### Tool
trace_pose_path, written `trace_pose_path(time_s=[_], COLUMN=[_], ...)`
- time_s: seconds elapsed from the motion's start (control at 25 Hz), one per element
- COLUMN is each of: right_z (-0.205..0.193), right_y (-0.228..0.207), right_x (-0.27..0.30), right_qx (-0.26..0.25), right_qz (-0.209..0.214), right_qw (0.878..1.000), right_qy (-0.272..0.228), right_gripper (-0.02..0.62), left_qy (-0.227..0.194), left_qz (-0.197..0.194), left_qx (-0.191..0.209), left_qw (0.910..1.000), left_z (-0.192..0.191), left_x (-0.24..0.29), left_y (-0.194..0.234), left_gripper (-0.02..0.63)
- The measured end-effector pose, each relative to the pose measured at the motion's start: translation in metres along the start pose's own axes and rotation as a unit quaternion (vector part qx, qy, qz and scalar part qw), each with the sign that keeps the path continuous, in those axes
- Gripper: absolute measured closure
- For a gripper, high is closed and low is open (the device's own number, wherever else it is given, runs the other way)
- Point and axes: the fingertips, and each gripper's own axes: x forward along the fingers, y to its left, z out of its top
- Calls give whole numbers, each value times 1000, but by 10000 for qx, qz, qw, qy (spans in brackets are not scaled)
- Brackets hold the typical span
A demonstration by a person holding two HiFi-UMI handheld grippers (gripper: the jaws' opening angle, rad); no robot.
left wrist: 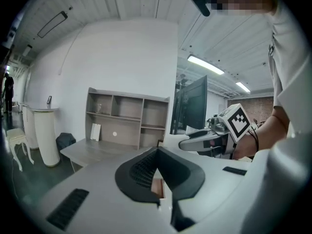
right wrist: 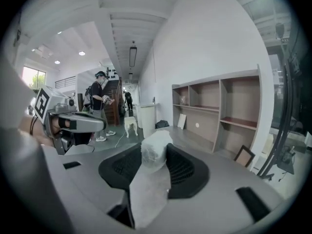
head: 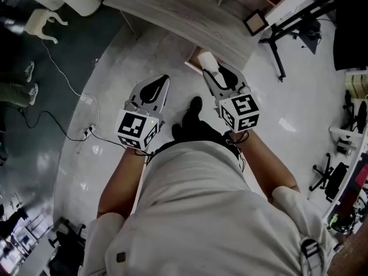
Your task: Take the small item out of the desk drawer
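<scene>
My right gripper [head: 214, 68] is shut on a small white wrapped item [head: 209, 61], held up in front of the grey wooden desk [head: 190, 13]. In the right gripper view the white item [right wrist: 154, 155] stands between the black pads [right wrist: 183, 167], with a flap of its wrapping hanging down toward the camera. A brown open drawer [head: 194, 55] shows just below the desk's edge, behind the item. To its left, my left gripper [head: 163, 80] is level with the right one, jaws together and nothing between them [left wrist: 157, 152].
A framed picture [head: 255, 22] leans by the desk's right end, next to a black stand [head: 283, 36]. A cable [head: 72, 88] runs over the floor at left. An open shelf unit [right wrist: 219, 108] stands on the desk. A person [right wrist: 99, 108] stands far off.
</scene>
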Motion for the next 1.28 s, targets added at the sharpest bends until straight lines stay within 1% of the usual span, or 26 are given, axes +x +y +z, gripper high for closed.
trace_pose_path(time_s=[0.2, 0.36, 0.64, 0.8, 0.96, 1.12, 1.28], right_z=[27, 39, 42, 42, 42, 40, 40], right_y=[16, 32, 51, 58, 55, 42, 28], right_x=[-26, -41, -60, -68, -78, -88, -99], right_qx=[-143, -214, -339, -311, -302, -319, -325], right_qz=[-16, -4, 126, 122, 81, 59, 116], right_qw=[9995, 9988, 9979, 9981, 9983, 9984, 9980], right_qy=[-283, -451, -542, -520, -496, -456, -525], right_gripper=[430, 430, 428, 428, 428, 428, 428], left_qy=[-230, -412, -588, -561, -531, -518, -524], left_qz=[80, 119, 79, 68, 23, -60, -87], left_qx=[173, 177, 199, 203, 184, 168, 217], left_qw=[9996, 9989, 9980, 9982, 9984, 9985, 9983], left_z=[23, 35, 45, 44, 44, 47, 51], left_x=[-28, -52, -70, -75, -75, -64, -53], left_y=[-5, -7, -17, -17, -25, -40, -59], left_gripper=[591, 591, 591, 591, 591, 591, 591])
